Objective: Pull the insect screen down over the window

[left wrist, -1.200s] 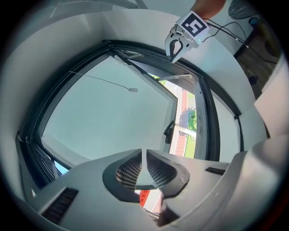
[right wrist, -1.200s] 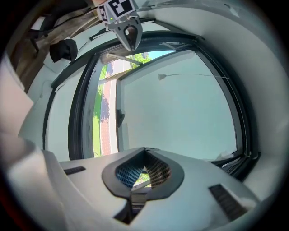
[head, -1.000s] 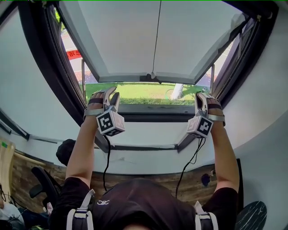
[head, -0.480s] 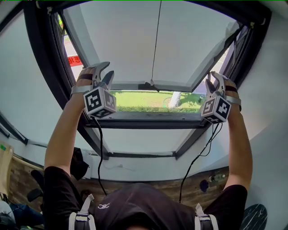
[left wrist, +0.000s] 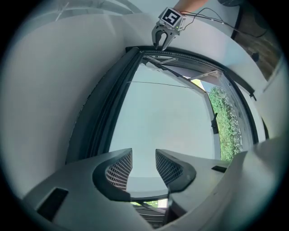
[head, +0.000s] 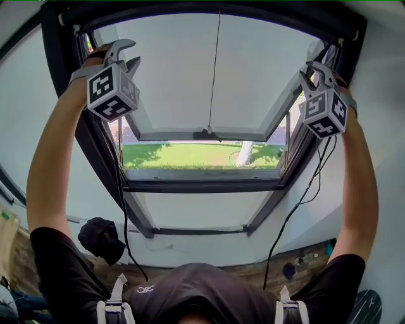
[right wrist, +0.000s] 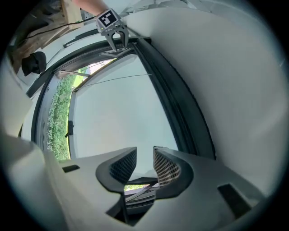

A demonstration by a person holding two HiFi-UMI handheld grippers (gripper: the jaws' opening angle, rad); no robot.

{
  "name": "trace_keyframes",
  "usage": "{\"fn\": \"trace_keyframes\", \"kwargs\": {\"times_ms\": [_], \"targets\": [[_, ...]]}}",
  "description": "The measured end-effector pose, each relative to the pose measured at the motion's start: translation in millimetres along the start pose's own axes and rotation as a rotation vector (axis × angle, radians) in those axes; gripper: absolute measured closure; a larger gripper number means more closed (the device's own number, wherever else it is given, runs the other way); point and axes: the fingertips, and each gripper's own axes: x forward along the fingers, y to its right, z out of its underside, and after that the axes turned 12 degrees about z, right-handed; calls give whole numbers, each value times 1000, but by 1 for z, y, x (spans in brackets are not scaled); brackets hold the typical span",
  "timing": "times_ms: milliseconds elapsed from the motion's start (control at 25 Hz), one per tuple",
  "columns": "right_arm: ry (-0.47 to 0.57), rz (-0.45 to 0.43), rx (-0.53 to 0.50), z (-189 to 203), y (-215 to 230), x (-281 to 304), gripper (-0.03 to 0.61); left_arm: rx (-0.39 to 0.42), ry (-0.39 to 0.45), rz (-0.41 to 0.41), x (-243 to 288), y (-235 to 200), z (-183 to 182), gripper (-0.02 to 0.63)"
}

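window frame: centre of the scene, set in the wall, which runs off to left and right.
top bar: far edge of the frame.
pane: inside the frame, below the top bar.
cord: down the middle of the pane, from the top bar to the pane's near edge.
lawn: outside, between the pane's near edge and the crossbar.
tree trunk: on the lawn, right of centre.
lower panel: nearer than the crossbar.
cap: near left, below the frame.

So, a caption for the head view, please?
Left gripper just opened, right gripper open but narrowing, both empty, near the window's top corners.
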Motion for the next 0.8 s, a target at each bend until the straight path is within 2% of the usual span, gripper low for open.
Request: {"fn": "trace_keyframes", "kwargs": {"times_ms": [160, 280, 360, 440, 640, 800], "targets": [[1, 3, 0, -20, 44, 14, 456, 22, 10, -15, -12, -38, -9, 436], [8, -7, -41, -30, 68, 20, 457, 19, -5, -23, -17, -64, -10, 436], [28, -6, -65, -32, 81, 22, 492, 18, -19, -27, -17, -80, -10, 436], [20, -6, -61, -27, 92, 25, 489, -2, -17, -24, -17, -93, -11, 437], [-4, -21, -72, -14, 101, 33, 489, -2, -3, -16, -11, -101, -6, 466], [-34, -38, -78, -2, 99, 39, 500, 25, -47, 23, 6, -93, 4, 466]]}}
